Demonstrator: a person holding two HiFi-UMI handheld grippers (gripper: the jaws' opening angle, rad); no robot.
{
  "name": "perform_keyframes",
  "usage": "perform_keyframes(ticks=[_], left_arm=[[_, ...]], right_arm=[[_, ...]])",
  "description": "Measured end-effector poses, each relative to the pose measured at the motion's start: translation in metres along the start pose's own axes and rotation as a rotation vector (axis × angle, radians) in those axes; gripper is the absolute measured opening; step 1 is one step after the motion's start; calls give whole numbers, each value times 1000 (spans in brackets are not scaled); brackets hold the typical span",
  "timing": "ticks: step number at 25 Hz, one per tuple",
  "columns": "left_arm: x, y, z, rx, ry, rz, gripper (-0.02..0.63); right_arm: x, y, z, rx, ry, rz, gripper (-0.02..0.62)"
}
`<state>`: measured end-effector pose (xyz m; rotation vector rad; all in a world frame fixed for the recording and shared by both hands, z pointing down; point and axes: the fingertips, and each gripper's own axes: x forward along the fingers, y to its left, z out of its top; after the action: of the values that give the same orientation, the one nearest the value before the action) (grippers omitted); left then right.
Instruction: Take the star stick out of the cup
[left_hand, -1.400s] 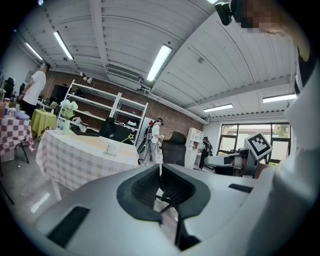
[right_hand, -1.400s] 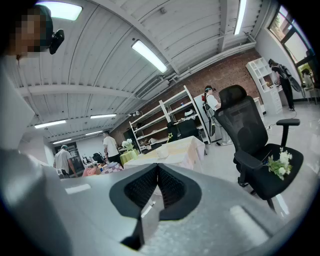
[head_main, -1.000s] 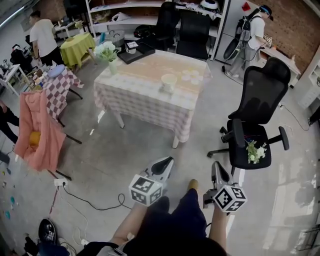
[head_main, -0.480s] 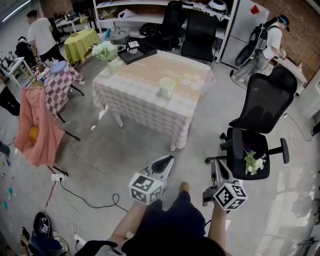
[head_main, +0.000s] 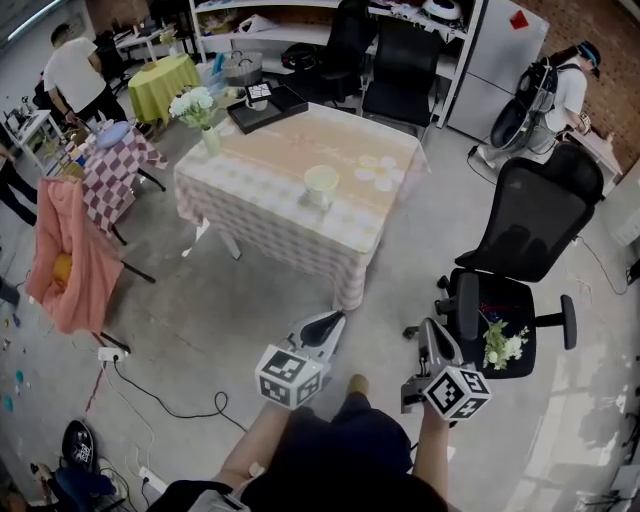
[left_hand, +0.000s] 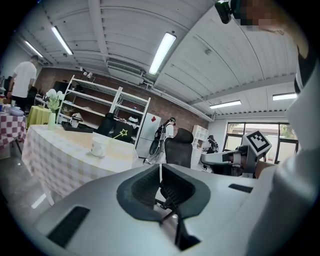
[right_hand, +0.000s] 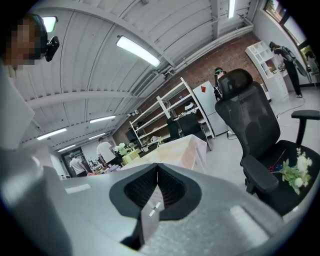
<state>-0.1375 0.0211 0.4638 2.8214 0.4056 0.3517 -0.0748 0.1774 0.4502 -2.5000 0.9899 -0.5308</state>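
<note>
In the head view, the left hand-held gripper (head_main: 322, 325) and the right hand-held gripper (head_main: 430, 338) hang low by the person's legs. The cup (head_main: 321, 185) stands well ahead of both on the desk (head_main: 270, 215). In the left gripper view the jaws meet on nothing; the cup (left_hand: 99, 146) sits far ahead and to their left, with the star stick (left_hand: 121, 133) leaning out of it rightward. In the right gripper view the jaws are likewise pressed together and empty, with the desk (right_hand: 182, 147) far ahead and an office chair (right_hand: 250, 125) to the right. Approaching likely comes first: close in, spread one pair of jaws, pinch the stick above the rim, and lift along its lean so the cup stays put.
</note>
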Motion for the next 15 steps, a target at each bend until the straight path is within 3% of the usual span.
perform_keyframes(ticks=[15], left_arm=[[75,19,26,-4,-44,111,21]], right_arm=[[74,-48,45,-15,48,121,3]])
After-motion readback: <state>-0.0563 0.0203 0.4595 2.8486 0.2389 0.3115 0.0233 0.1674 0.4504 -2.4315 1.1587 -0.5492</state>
